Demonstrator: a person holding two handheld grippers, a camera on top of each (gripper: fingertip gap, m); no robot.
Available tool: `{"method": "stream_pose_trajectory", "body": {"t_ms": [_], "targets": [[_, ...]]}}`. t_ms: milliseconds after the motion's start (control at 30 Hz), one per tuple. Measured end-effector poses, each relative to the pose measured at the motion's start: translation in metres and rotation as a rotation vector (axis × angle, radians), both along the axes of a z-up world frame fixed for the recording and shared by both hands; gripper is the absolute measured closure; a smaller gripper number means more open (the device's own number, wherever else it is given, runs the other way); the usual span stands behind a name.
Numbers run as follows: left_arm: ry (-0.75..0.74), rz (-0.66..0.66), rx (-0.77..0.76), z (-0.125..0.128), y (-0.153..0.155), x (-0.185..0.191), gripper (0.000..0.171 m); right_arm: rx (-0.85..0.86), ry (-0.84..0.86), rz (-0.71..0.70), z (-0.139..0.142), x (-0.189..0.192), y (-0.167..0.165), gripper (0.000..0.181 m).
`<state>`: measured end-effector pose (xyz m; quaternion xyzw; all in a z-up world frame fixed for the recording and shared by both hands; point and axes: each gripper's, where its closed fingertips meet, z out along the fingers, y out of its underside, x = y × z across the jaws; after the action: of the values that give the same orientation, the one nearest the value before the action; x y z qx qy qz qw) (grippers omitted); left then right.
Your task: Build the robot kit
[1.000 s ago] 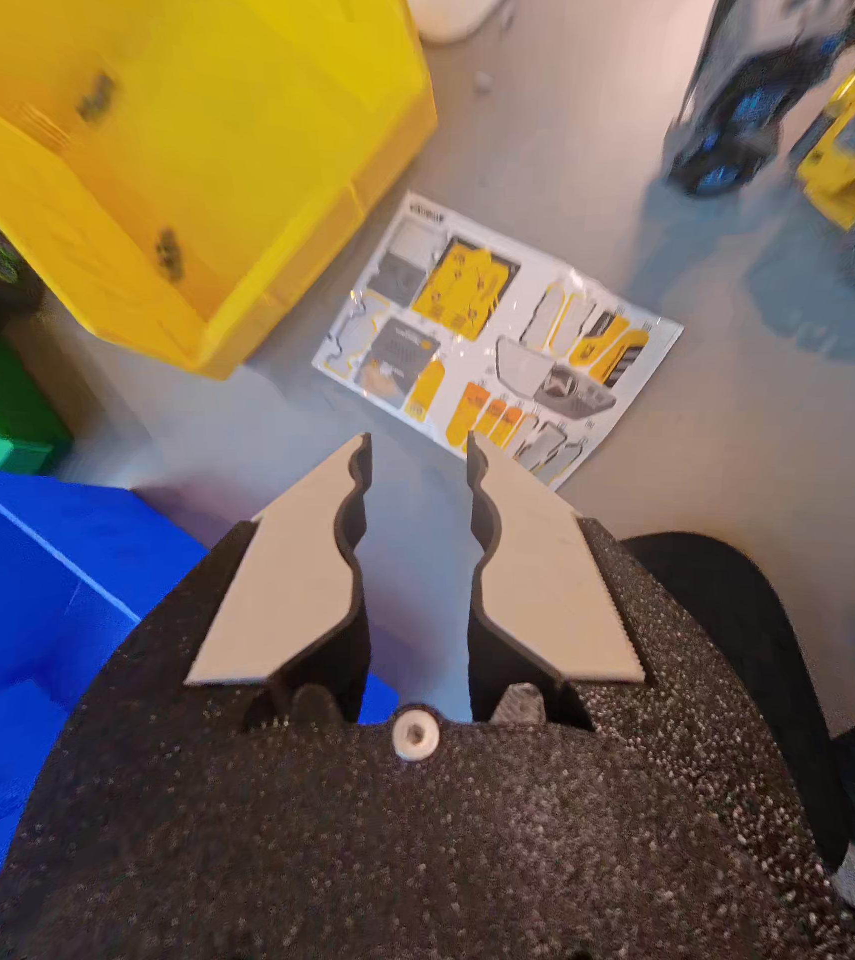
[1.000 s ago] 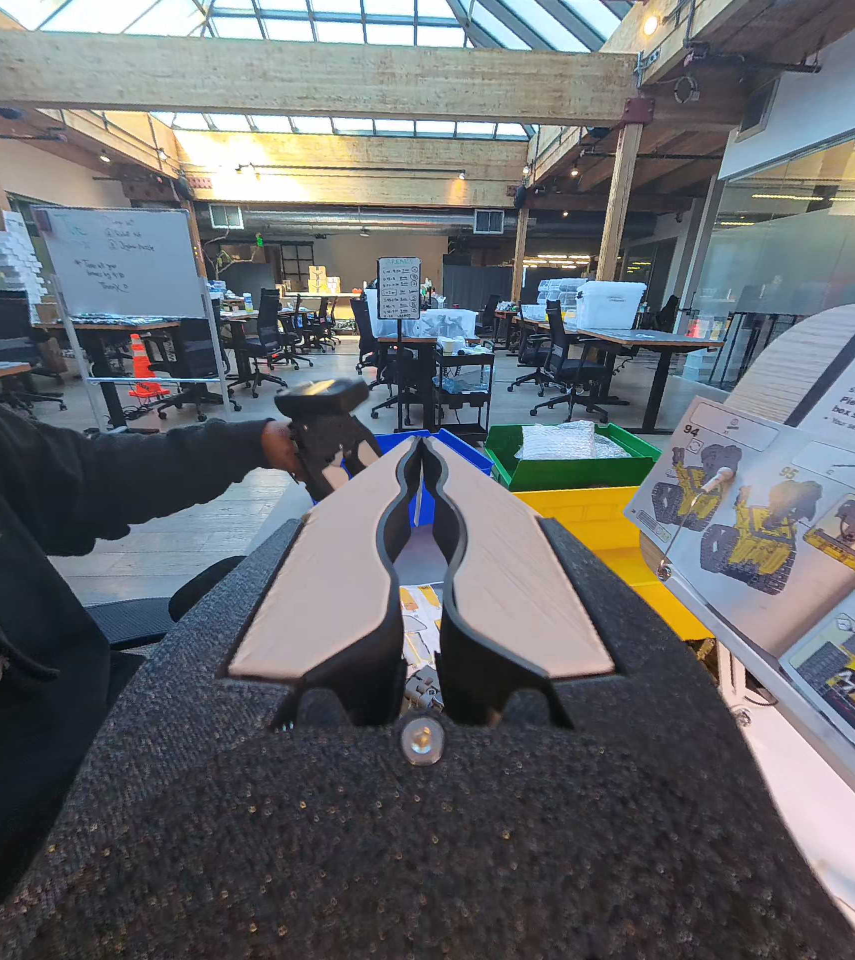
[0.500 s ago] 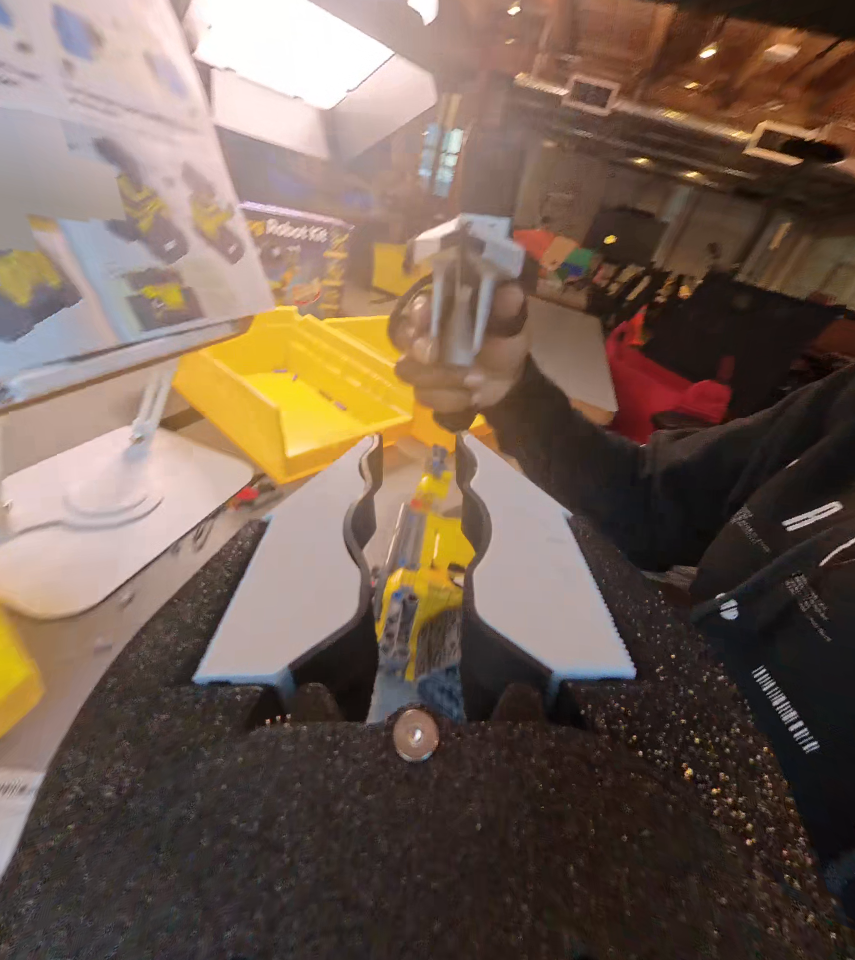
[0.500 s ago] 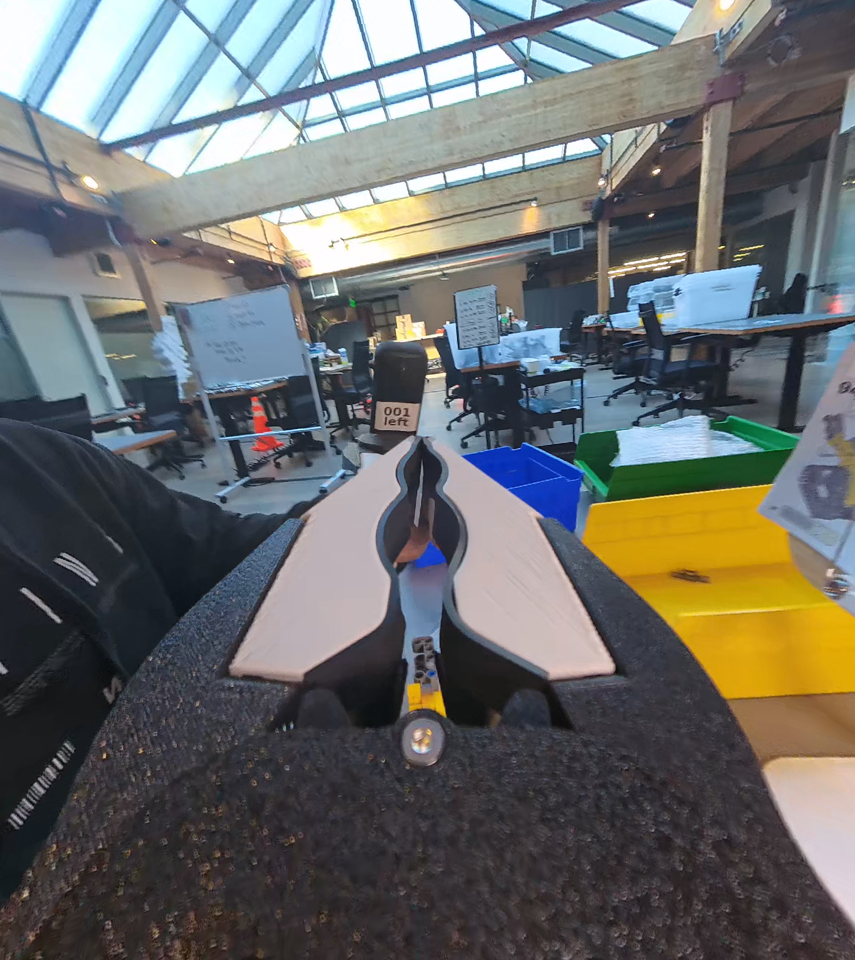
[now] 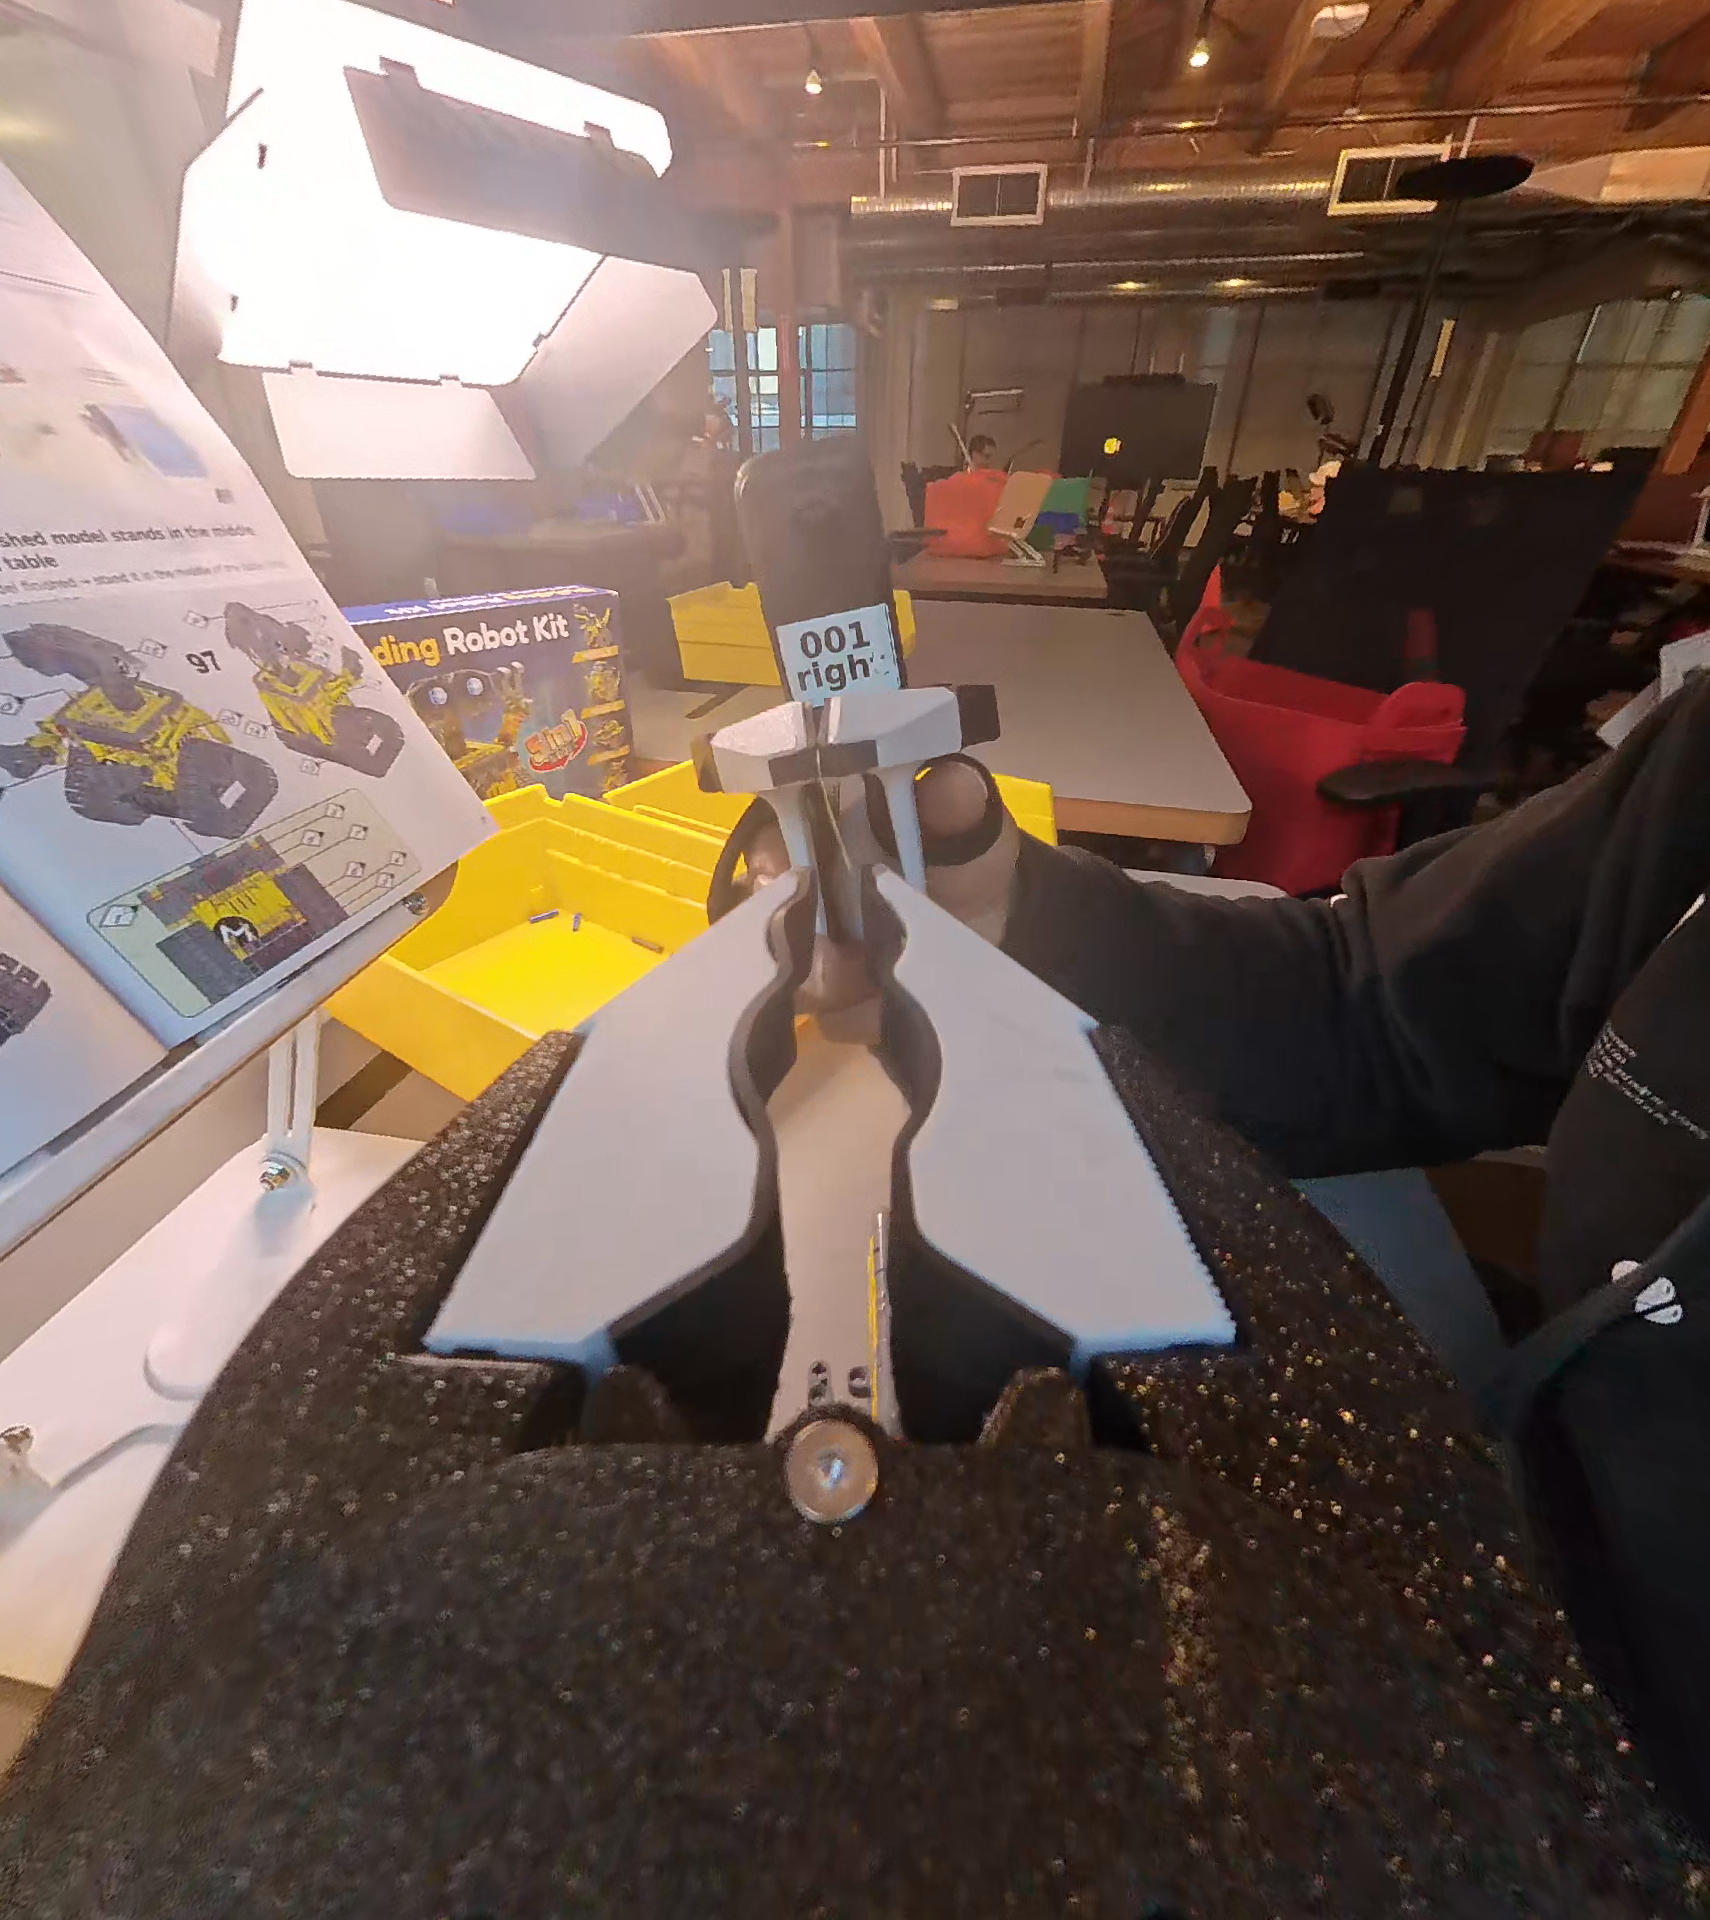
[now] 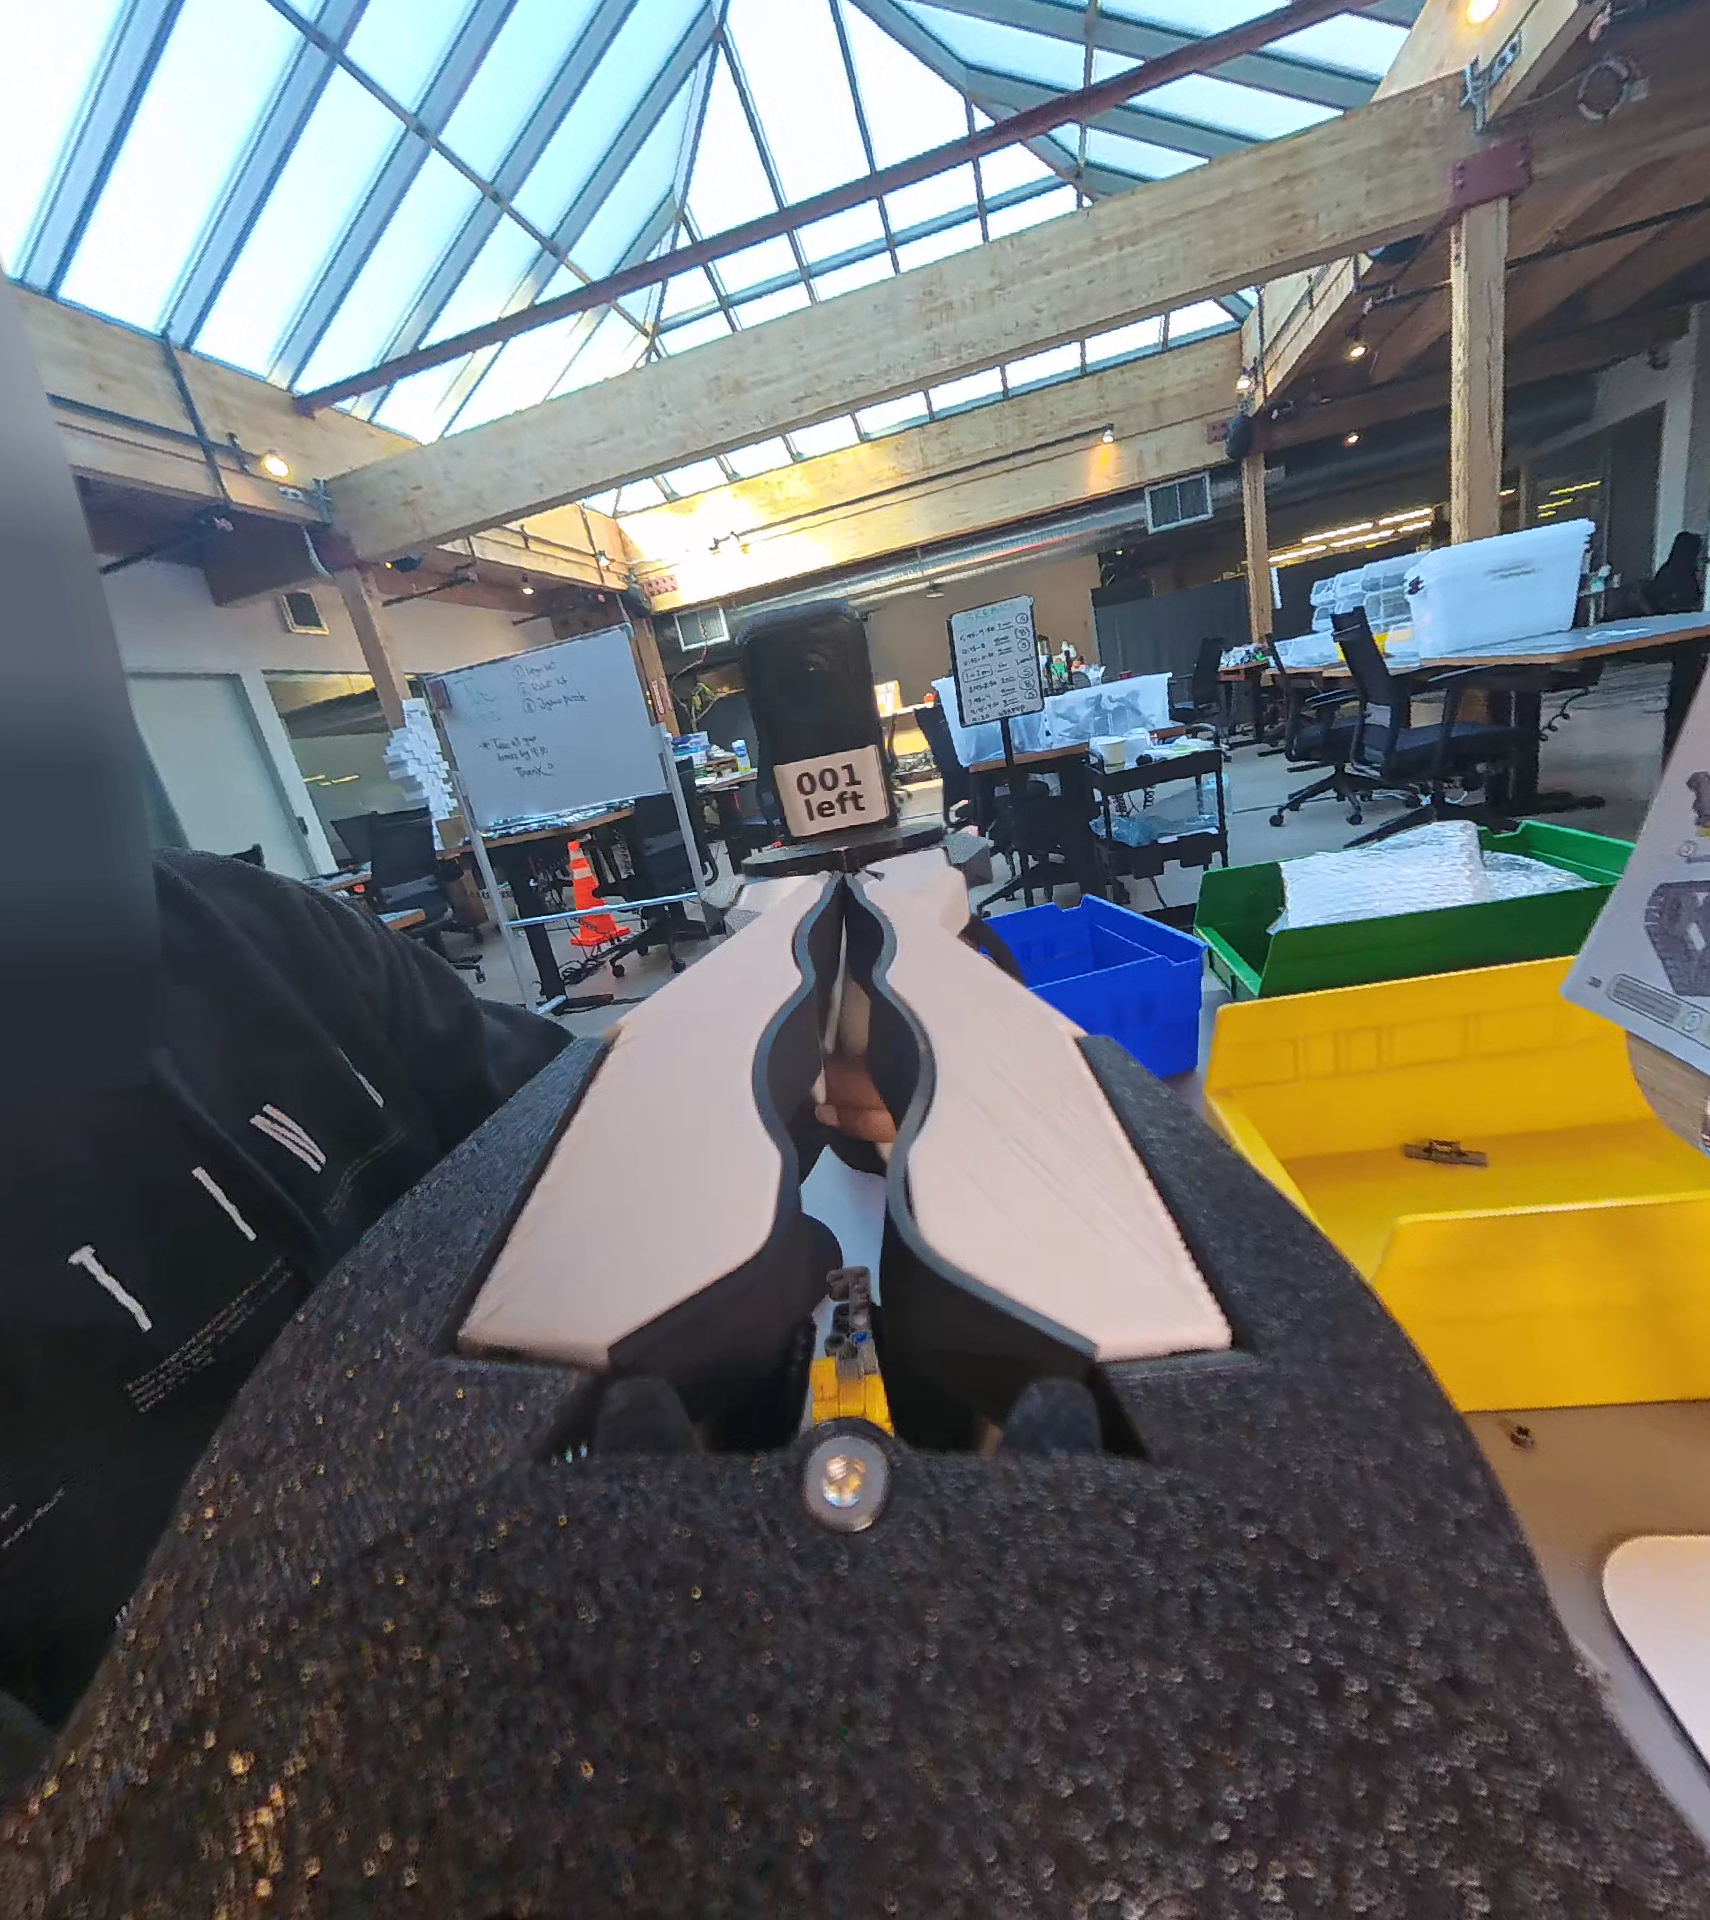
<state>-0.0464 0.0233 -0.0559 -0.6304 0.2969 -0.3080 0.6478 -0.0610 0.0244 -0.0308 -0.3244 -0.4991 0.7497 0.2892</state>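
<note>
My left gripper is held up in the air, empty, with its jaws a narrow gap apart. It points at my right gripper, which a person's hand holds a short way beyond its tips. My right gripper is shut with its tips touching and holds nothing. It points back at the left gripper's black camera block. A yellow and grey brick model shows below through the gap between the right fingers. It shows as a thin yellow sliver in the left wrist view.
An instruction booklet sits on a white stand beside yellow bins. A kit box and a bright light panel are behind. In the right wrist view, a yellow bin, blue bin and green bin stand to the right.
My left gripper swung up from pointing down at a sticker sheet on the table to facing the right gripper, and its jaws narrowed. My right gripper tilted upward and stayed shut.
</note>
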Motion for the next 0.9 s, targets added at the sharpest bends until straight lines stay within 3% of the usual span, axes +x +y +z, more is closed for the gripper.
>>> {"method": "stream_pose_trajectory", "body": {"t_ms": [500,633,767,900], "targets": [[0.198,0.102,0.123,-0.023,0.005,0.000,0.171,0.043,-0.011,0.022,-0.010,-0.004,0.000,0.181],[0.172,0.087,0.115,-0.024,0.005,0.000,0.171,0.049,-0.003,0.012,-0.007,-0.002,0.003,0.181],[0.098,0.053,0.091,-0.021,0.003,0.000,0.148,0.044,-0.002,0.014,-0.006,-0.002,0.004,0.181],[0.070,0.040,0.078,-0.021,0.004,0.003,0.150,0.055,-0.016,0.026,-0.012,-0.006,0.000,0.181]]}}
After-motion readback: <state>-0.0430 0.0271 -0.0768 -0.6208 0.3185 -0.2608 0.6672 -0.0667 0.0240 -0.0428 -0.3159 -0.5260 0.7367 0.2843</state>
